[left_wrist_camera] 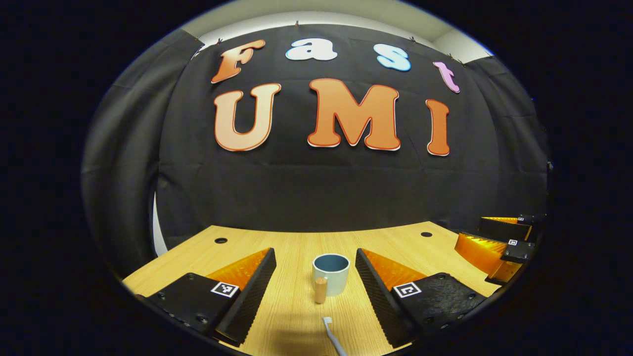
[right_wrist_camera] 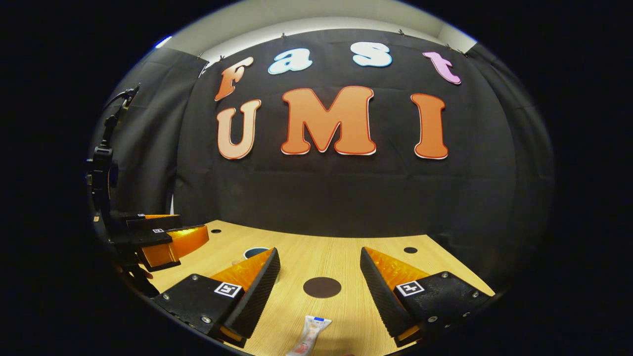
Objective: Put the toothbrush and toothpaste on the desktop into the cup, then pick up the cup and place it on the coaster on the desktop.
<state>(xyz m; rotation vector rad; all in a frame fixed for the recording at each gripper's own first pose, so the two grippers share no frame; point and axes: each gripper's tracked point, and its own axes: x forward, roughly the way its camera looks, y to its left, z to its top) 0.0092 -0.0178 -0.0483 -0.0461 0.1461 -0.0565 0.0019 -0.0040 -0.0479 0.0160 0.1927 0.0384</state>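
Observation:
A pale blue cup (left_wrist_camera: pixel 331 274) with a wooden handle stands upright on the wooden desktop (left_wrist_camera: pixel 296 242), ahead of and between the fingers of my left gripper (left_wrist_camera: pixel 315 254), which is open. A toothbrush (left_wrist_camera: pixel 332 333) lies just below the cup, its white head toward it. In the right gripper view a white toothpaste tube (right_wrist_camera: pixel 309 335) lies near the bottom between the fingers of my open right gripper (right_wrist_camera: pixel 320 257). A round dark coaster (right_wrist_camera: pixel 322 287) lies ahead of that gripper. The cup's rim (right_wrist_camera: pixel 255 251) peeks out behind its left finger.
The right gripper (left_wrist_camera: pixel 499 242) shows at the right edge of the left gripper view; the left gripper (right_wrist_camera: pixel 158 240) shows at the left of the right gripper view. Small dark holes (left_wrist_camera: pixel 221 241) dot the desktop near the back. The black cloth wall stands behind the desk.

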